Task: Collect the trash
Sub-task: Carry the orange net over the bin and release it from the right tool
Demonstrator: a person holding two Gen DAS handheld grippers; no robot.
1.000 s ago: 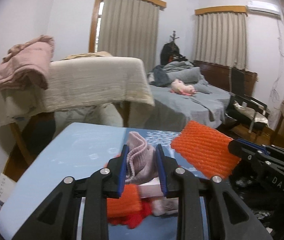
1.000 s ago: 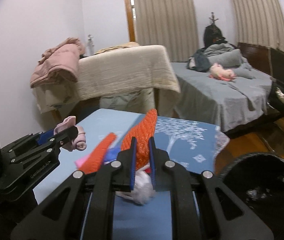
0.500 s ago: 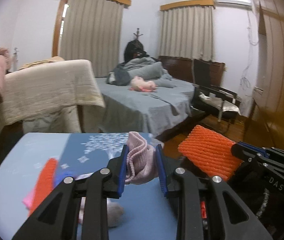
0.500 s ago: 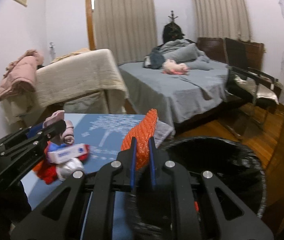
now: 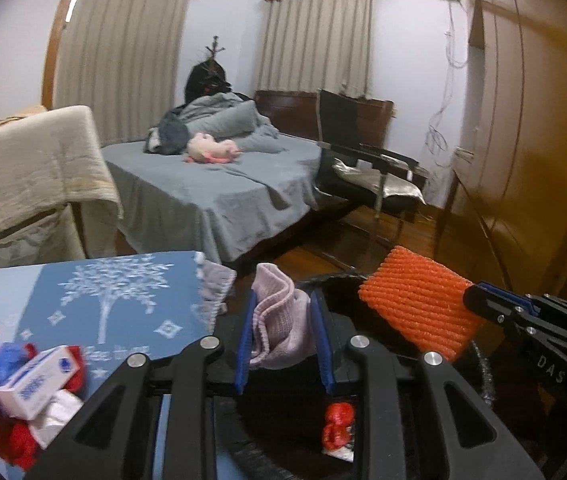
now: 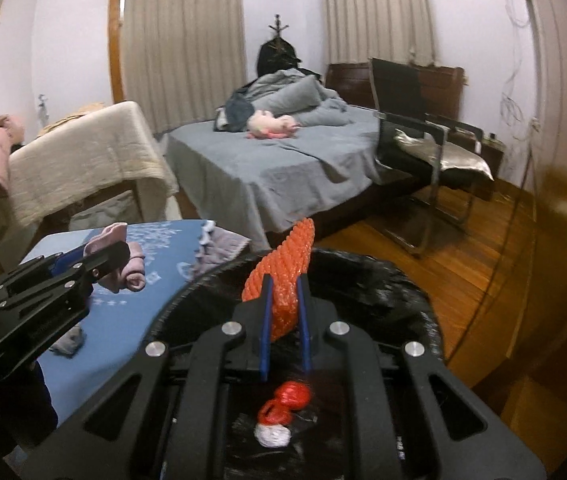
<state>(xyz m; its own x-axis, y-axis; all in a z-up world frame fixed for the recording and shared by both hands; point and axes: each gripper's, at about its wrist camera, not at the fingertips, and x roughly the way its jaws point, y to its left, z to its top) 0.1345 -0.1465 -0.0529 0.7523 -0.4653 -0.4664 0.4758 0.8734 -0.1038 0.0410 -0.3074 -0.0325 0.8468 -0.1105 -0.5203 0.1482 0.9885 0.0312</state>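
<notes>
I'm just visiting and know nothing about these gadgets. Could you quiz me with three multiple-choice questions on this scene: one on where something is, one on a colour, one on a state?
1. Where is the right gripper?
A. Over the bed
B. Over the black trash bin
C. Over the chair

2. What colour is the ridged mesh piece it holds?
A. Orange
B. Green
C. White

3. What state is the left gripper in?
A. Open and empty
B. Lying on the floor
C. Shut on the pink cloth

Answers: 1 B, the bin's dark opening lies right below its fingers. 2 A, it is bright orange in both views. 3 C, the cloth is pinched between its blue pads.
</notes>
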